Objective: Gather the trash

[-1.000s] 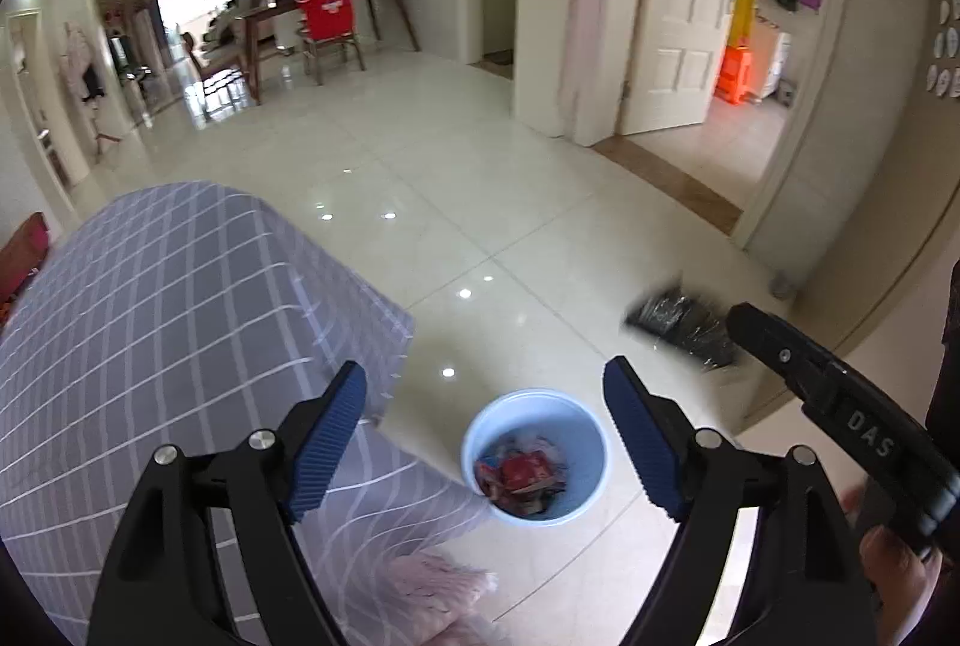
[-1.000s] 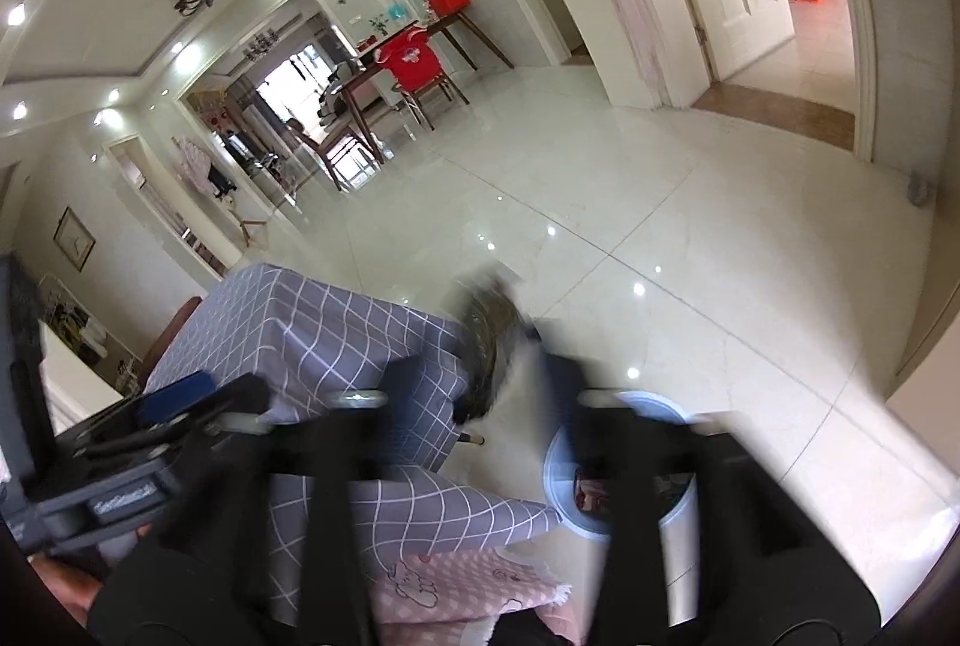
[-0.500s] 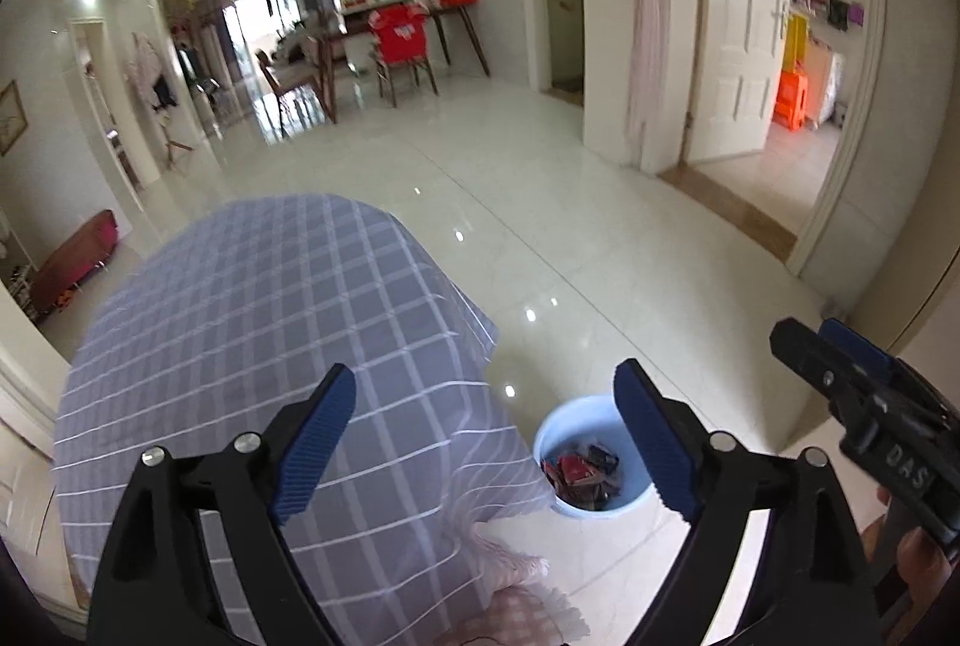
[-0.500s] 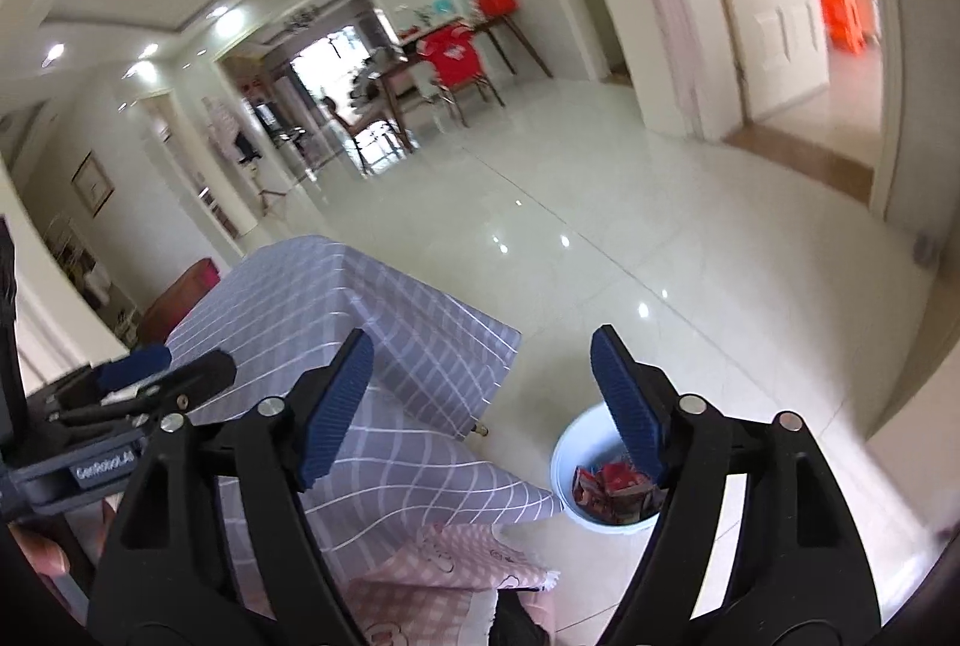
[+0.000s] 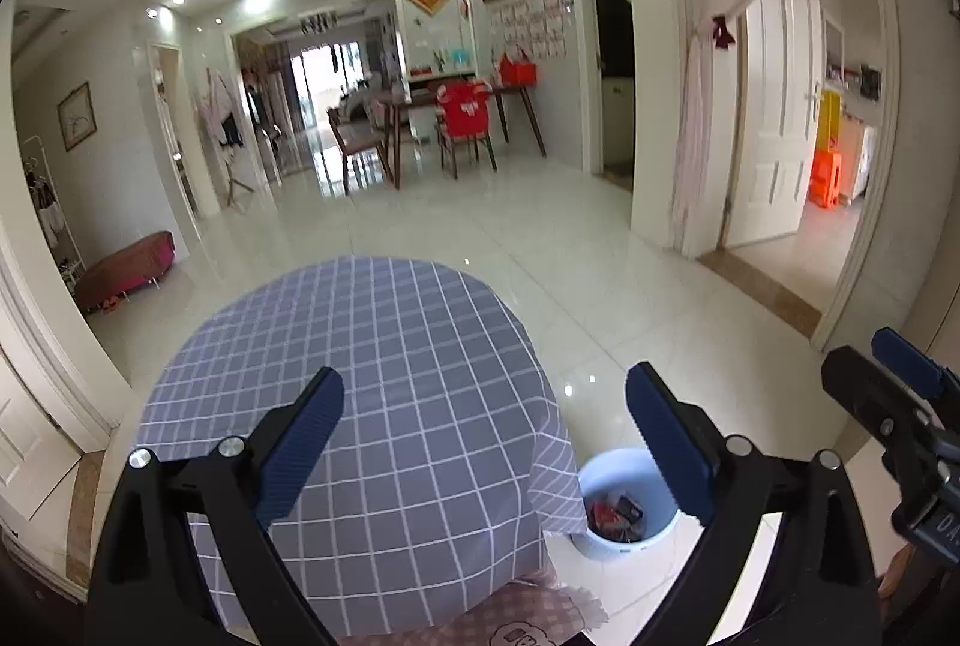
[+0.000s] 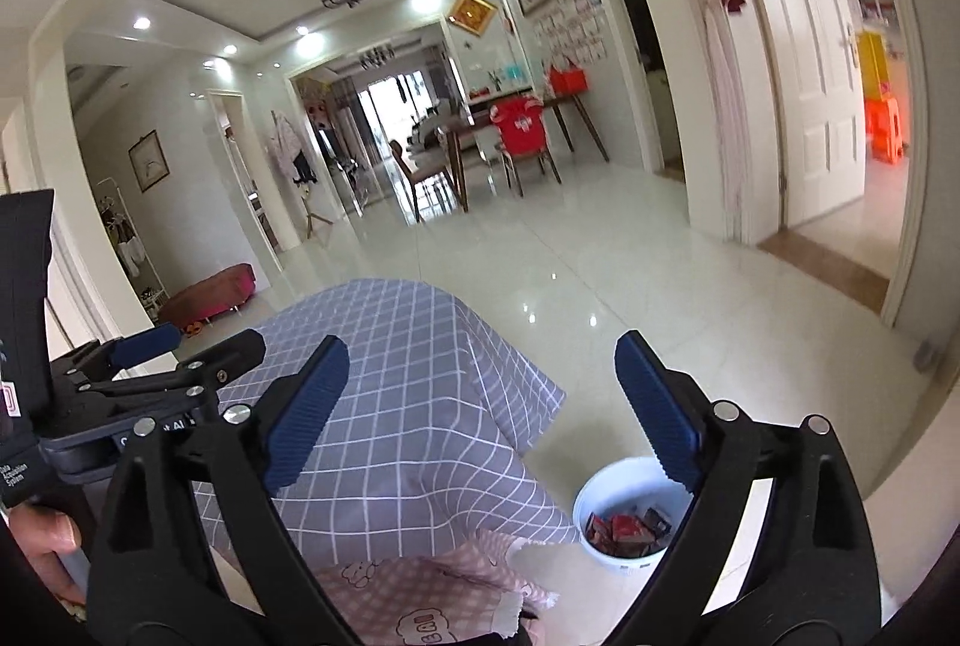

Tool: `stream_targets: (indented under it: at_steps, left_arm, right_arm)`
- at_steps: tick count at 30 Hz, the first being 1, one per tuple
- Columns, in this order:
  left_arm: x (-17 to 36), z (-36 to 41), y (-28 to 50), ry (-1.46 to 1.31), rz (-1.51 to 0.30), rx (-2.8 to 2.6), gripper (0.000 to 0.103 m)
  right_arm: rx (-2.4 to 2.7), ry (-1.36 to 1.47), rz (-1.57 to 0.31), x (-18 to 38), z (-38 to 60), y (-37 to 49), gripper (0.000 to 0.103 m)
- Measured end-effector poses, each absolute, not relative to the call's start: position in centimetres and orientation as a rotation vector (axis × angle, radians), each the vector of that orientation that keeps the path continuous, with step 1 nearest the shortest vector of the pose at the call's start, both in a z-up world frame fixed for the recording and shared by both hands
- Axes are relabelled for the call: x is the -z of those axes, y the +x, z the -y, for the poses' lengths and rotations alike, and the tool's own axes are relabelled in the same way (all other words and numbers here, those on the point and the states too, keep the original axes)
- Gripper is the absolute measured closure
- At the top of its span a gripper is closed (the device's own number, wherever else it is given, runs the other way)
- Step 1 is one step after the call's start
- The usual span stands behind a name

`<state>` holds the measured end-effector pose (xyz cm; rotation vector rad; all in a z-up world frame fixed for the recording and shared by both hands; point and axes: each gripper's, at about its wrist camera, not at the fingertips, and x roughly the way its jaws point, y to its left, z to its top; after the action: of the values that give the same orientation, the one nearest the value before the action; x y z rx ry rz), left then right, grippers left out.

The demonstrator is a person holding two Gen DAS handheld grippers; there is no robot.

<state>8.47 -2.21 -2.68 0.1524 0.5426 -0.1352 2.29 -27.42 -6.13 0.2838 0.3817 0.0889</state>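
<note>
Trash (image 5: pixel 615 514): red and dark wrappers heaped in one pale blue bucket (image 5: pixel 648 472) on the white tiled floor (image 5: pixel 540 238), seen just inside the right-hand finger in both views, past the hanging corner of the grey checked cloth (image 5: pixel 384 376). Exact count of wrappers too small to tell; several at least.

Against the frames a second ago: dark wrapper that blurred between the right gripper's fingers now gone from them, bucket smaller and lower in both pictures, far more of the bench top in sight, ceiling and chandelier now in frame.

Left to right in the left wrist view: left gripper (image 5: pixel 483 424) with its two blue-padded fingers (image 5: pixel 300 442) spread wide, just been opening, only the cloth and floor showing between them. One bench (image 5: pixel 270 346) under the cloth, filling the gap between the fingers. One pink patterned cloth (image 5: pixel 516 616) below the gap. Beyond the right-hand finger, at the picture's edge, the right gripper (image 5: pixel 888 376) seen side-on.

Right wrist view: at far left a hand (image 6: pixel 45 544) on the left gripper's handle, then the right gripper's own two fingers (image 6: pixel 306 406), also spread wide and just been opening, pinching nothing.

One bucket, one bench, two grippers, four fingers.
</note>
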Motion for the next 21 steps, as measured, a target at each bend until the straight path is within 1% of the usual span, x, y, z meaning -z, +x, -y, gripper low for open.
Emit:
stream_targets:
  at_steps: [10, 21]
  left_arm:
    - [-0.4, 1.3, 4.3, 0.151, -0.428, 0.113, 0.010]
    - [-1.1, 1.4, 2.4, 0.168, -0.366, 0.116, 0.010]
  right_arm:
    - [-0.095, 0.234, -0.310, 4.4, 26.2, -1.1, 0.013]
    - [-0.088, 0.211, -0.272, 3.9, 26.2, -2.5, 0.011]
